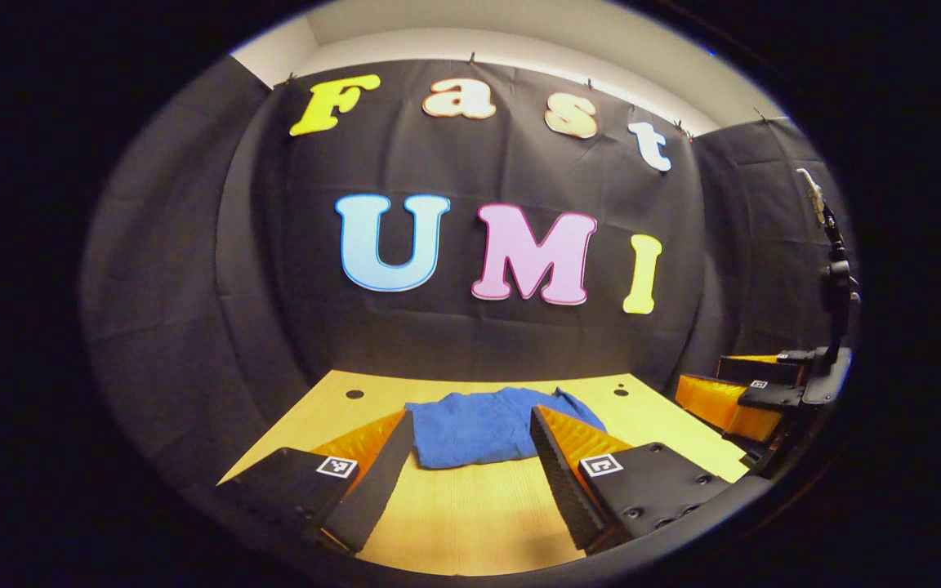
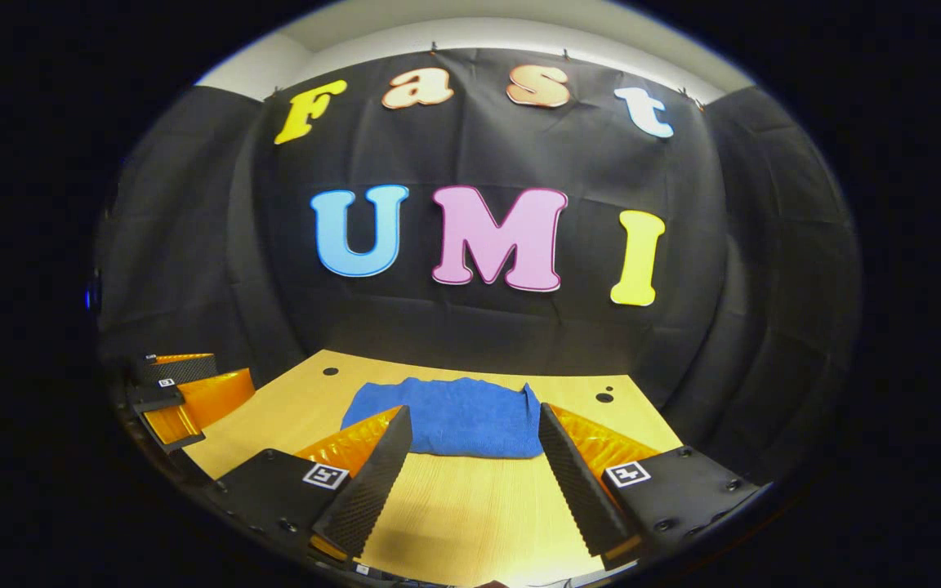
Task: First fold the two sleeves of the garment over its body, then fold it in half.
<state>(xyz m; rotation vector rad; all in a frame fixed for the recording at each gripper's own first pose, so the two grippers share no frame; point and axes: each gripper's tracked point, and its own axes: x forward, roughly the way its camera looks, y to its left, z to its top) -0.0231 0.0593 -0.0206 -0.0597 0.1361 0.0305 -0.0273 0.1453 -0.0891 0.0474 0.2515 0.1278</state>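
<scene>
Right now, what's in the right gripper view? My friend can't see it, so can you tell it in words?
A blue garment lies folded into a compact bundle on a wooden table in front of a black cloth wall. The right claw hangs open over the table just short of it, touching nothing. The left claw sits at the left edge.

text: none readable | square markers (image 1: pixel 336 466) on jaws, seemingly codes

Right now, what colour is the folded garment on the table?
Blue; the garment shows best in the right gripper view, plain with no pattern.
</scene>
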